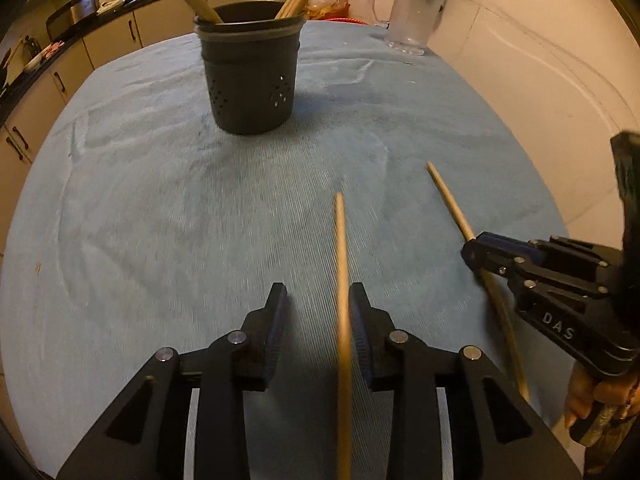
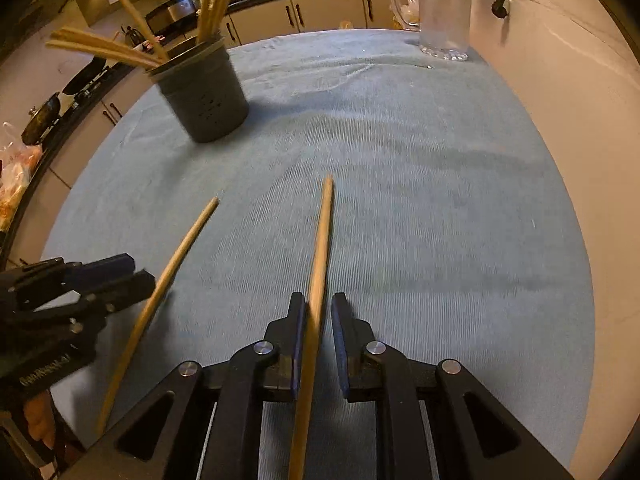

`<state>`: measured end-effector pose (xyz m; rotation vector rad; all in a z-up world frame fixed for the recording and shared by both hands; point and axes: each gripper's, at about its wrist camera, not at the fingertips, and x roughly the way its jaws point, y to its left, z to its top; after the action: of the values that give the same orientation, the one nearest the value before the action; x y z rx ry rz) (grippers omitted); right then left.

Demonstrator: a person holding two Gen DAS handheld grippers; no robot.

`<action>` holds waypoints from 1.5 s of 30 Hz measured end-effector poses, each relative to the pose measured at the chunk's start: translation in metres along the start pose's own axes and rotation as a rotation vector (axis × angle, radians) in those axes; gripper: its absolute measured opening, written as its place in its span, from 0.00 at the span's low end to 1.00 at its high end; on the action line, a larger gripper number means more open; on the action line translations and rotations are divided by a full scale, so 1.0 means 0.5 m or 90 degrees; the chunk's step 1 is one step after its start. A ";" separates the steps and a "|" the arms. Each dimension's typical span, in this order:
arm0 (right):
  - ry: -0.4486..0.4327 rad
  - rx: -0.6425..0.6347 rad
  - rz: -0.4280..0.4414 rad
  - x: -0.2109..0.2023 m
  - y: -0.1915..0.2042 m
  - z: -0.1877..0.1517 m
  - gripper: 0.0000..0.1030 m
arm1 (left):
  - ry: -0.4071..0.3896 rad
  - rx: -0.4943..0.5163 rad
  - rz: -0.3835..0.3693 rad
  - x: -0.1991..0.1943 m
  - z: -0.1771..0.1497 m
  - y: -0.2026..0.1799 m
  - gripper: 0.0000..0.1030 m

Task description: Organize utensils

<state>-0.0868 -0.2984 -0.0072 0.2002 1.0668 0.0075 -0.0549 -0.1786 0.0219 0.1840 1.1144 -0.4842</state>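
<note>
A dark grey holder (image 1: 250,80) (image 2: 204,96) with several wooden chopsticks in it stands on the blue cloth (image 1: 160,220) at the far side. My left gripper (image 1: 318,292) is open. One chopstick (image 1: 341,260) runs lengthwise between its fingers, close to the right pad and clear of the left one. My right gripper (image 2: 319,298) is open too, by a narrower gap. A second chopstick (image 2: 322,248) lies along its left pad, with space before the right pad. Each gripper shows in the other's view: the right gripper (image 1: 470,250) and the left gripper (image 2: 140,270).
A clear glass jug (image 1: 412,12) (image 2: 444,12) stands at the cloth's far right corner. A pale wall (image 1: 540,80) borders the right side. Kitchen counters and cabinets (image 2: 320,12) lie beyond the far and left edges. A hand (image 1: 600,400) holds the right gripper's handle.
</note>
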 end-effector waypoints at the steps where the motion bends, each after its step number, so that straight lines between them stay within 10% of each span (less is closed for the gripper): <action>1: 0.002 -0.001 -0.002 0.005 0.000 0.012 0.14 | 0.004 -0.001 0.004 0.012 0.011 0.003 0.29; 15: -0.014 -0.020 -0.062 0.047 0.023 0.084 0.07 | -0.024 0.037 0.013 0.056 0.055 -0.019 0.37; 17: -0.015 -0.008 -0.039 0.045 0.016 0.088 0.06 | -0.029 0.054 0.017 0.055 0.053 -0.026 0.07; 19: -0.015 0.016 -0.013 0.038 0.002 0.092 0.06 | -0.017 0.031 -0.016 0.048 0.057 -0.015 0.05; 45: -0.306 0.024 0.041 -0.328 0.043 -0.014 0.06 | -0.318 -0.065 0.035 -0.335 -0.063 0.040 0.05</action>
<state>-0.1702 -0.2932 0.1355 0.2548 0.5816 -0.0021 -0.1301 -0.1021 0.1557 0.0012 0.6407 -0.3941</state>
